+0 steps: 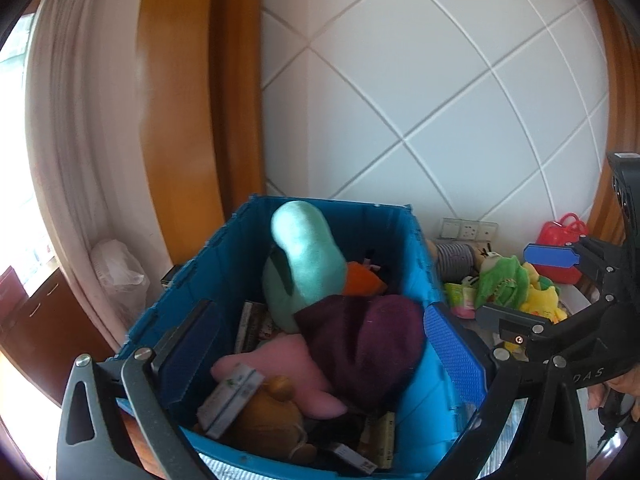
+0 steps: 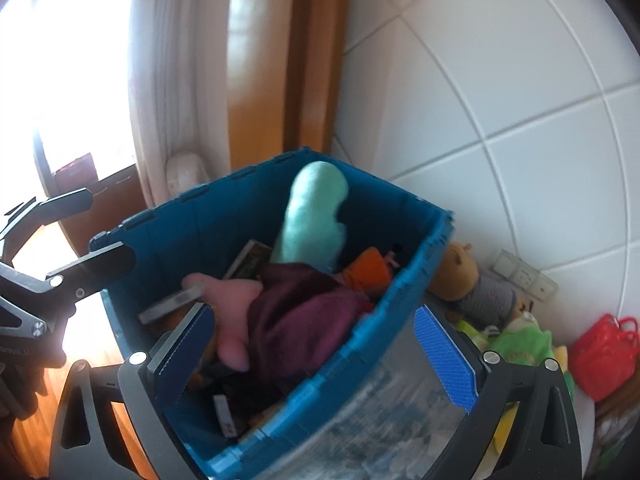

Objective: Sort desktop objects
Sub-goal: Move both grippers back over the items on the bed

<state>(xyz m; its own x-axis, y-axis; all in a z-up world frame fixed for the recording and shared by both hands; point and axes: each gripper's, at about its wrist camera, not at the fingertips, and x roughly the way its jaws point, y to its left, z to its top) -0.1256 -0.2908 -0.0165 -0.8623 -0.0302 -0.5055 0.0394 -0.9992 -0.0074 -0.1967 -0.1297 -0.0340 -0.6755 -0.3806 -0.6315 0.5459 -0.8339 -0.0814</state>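
A blue plastic crate (image 1: 424,368) (image 2: 360,332) holds a teal plush (image 1: 308,264) (image 2: 316,216), a dark purple cloth (image 1: 368,344) (image 2: 296,320), a pink plush (image 1: 280,368) (image 2: 228,304), an orange toy (image 1: 360,280), a brown plush (image 1: 272,416) and small boxes. My left gripper (image 1: 320,356) is open and empty above the crate. My right gripper (image 2: 316,352) is open and empty over the crate's near right corner; it also shows at the right of the left wrist view (image 1: 524,284), jaws apart.
Right of the crate, on a pale surface, lie a green plush (image 1: 504,284) (image 2: 520,340), a yellow plush (image 1: 544,304), a bear in a striped top (image 2: 476,284) and a red plastic basket (image 1: 560,240) (image 2: 604,356). Tiled wall behind; curtain and wooden frame at left.
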